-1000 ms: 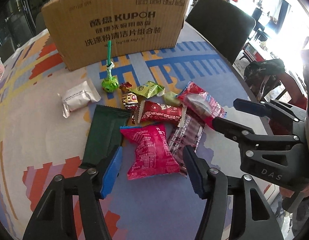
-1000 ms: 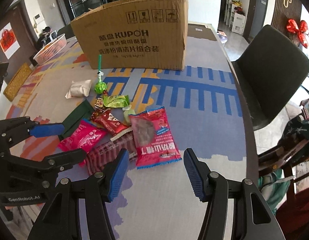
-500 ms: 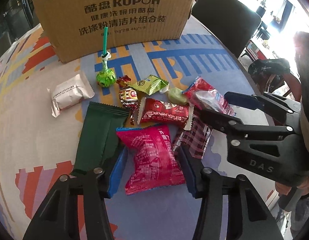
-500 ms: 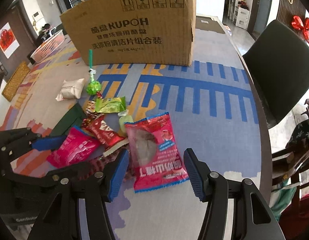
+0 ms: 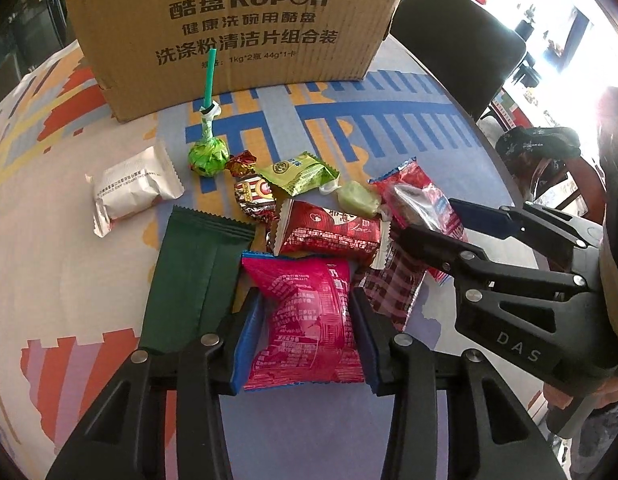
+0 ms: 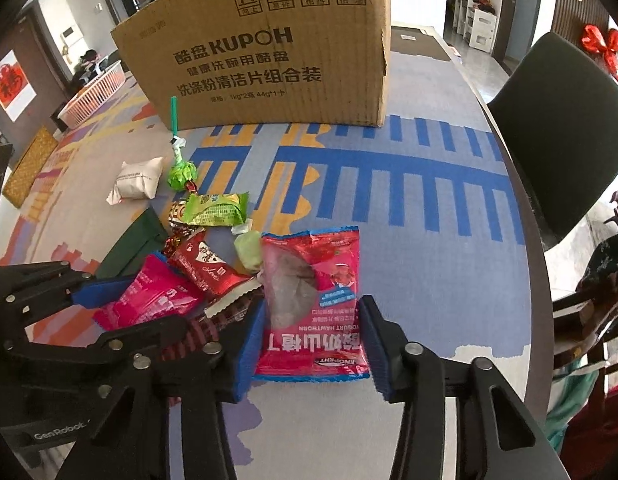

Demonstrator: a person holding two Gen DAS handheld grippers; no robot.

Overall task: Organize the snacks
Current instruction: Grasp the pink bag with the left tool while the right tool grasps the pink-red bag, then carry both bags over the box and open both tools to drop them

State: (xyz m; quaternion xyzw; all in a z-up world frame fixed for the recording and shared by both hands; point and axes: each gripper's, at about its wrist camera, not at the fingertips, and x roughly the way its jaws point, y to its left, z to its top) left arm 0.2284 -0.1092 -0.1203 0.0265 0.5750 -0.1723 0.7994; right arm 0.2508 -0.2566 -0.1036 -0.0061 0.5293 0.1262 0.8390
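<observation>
A pile of snacks lies on the patterned table in front of a cardboard box [image 5: 229,28]. My left gripper [image 5: 305,344] is open, with its jaws either side of a magenta packet [image 5: 305,320]. My right gripper [image 6: 311,348] is open, with its jaws either side of a red hawthorn packet [image 6: 313,304]. That packet also shows in the left wrist view [image 5: 417,200] under the right gripper. Around them lie a dark green packet [image 5: 193,272], a red packet [image 5: 329,232], a checked packet [image 5: 393,288], a lollipop [image 5: 208,152], a white packet [image 5: 129,184] and a light green packet [image 5: 301,172].
The cardboard box [image 6: 269,52] stands at the back of the table. A dark chair [image 6: 561,128] is at the table's right edge. A white basket [image 6: 95,94] sits far left. The table edge [image 6: 537,280] curves along the right.
Both grippers moved forward and down over the pile. The left jaws now flank the magenta packet and the right jaws flank the hawthorn packet; both jaw gaps have narrowed.
</observation>
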